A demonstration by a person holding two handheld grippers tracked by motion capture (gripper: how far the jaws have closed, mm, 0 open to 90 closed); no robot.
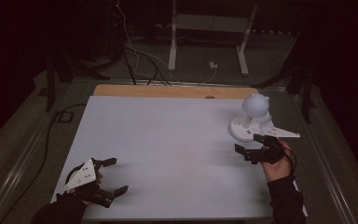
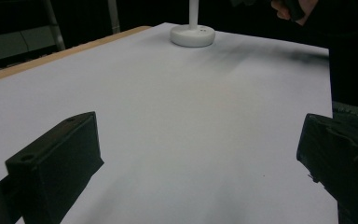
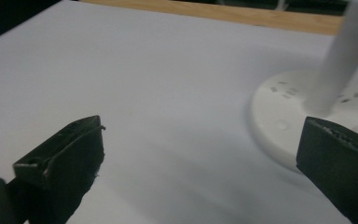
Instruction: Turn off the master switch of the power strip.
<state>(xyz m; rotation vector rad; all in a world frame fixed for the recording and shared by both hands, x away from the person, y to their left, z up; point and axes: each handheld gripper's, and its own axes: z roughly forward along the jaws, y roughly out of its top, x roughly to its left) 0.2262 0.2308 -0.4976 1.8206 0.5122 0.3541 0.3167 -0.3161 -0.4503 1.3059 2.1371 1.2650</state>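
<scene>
- Your right gripper view shows small markings on the round base of the white globe-headed desk lamp (image 3: 298, 116) and its slanted stem; the high view adds the ball-shaped head (image 1: 255, 105).
- Your right claw (image 1: 251, 145) hovers just beside that base, jaws spread wide, holding nothing.
- Your left claw (image 1: 114, 176) sits low at the near left corner of the white surface (image 1: 168, 149), well apart from the lamp, jaws likewise wide and empty.
- Your left gripper view catches the lamp base (image 2: 192, 35) far off, head cut off by the top edge.
- The dim light blurs the base markings.
</scene>
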